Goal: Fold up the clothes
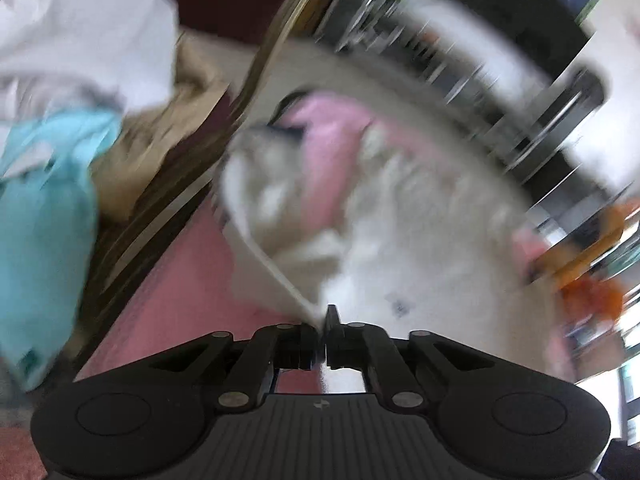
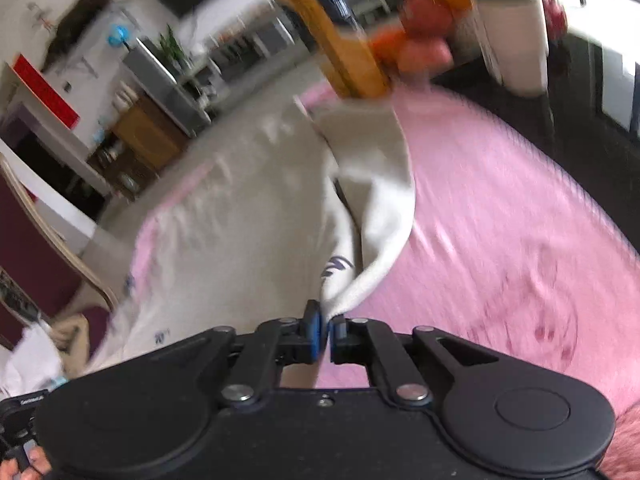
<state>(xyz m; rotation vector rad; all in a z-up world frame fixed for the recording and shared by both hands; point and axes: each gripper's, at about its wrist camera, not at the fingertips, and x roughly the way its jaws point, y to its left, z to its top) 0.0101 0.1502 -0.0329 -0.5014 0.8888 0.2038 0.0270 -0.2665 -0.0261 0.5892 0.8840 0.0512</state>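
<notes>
Black two-finger left gripper (image 1: 323, 330) pinches a hem of the cream-white cotton garment (image 1: 400, 248); right gripper (image 2: 326, 330) is clamped on another edge. Garment runs fwd from both over pink fuzzy cloth (image 2: 500, 220), long axis straight ahead, equally near each hand.

Bare pink cloth (image 2: 500, 208) lies open; fruit (image 2: 424, 40) crowds its far edge.

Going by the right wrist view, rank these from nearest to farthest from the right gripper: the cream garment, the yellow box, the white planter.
1. cream garment: pinched between the pads of the right gripper, spread ahead on the pink cover.
2. yellow box: beyond the garment's far end, top centre.
3. white planter: farther back, upper right.
</notes>
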